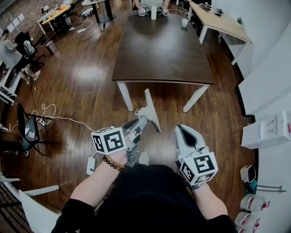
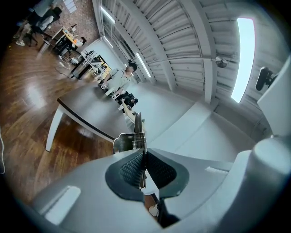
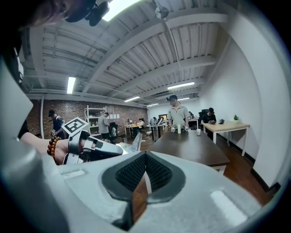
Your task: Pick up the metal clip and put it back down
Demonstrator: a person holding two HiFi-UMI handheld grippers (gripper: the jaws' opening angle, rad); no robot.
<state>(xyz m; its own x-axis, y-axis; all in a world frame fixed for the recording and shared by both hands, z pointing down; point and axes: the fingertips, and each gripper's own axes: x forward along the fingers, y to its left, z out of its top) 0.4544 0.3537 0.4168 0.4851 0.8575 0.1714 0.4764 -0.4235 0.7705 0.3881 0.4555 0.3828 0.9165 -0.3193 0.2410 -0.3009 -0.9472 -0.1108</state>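
Observation:
A long, flat metal clip (image 1: 150, 107) sticks out from my left gripper (image 1: 142, 120), which is shut on the clip's sprung end and holds it in the air above the wooden floor, short of the dark table (image 1: 163, 50). In the left gripper view the clip (image 2: 136, 129) stands edge-on between the ribbed pads of that gripper (image 2: 142, 154), pointing towards the table (image 2: 91, 111). My right gripper (image 1: 179, 129) hovers beside it, shut with nothing held. The right gripper view shows its own jaws (image 3: 145, 157) closed and the left gripper (image 3: 93, 149) with the clip (image 3: 136, 142) at the left.
A person stands at the table's far end (image 3: 178, 113) by a white cup (image 1: 153, 12) and marker cubes. Cables (image 1: 50, 116) and a chair (image 1: 27, 129) are at the left. A white counter (image 1: 268, 132) and bottles (image 1: 250, 202) line the right. Desks stand further back.

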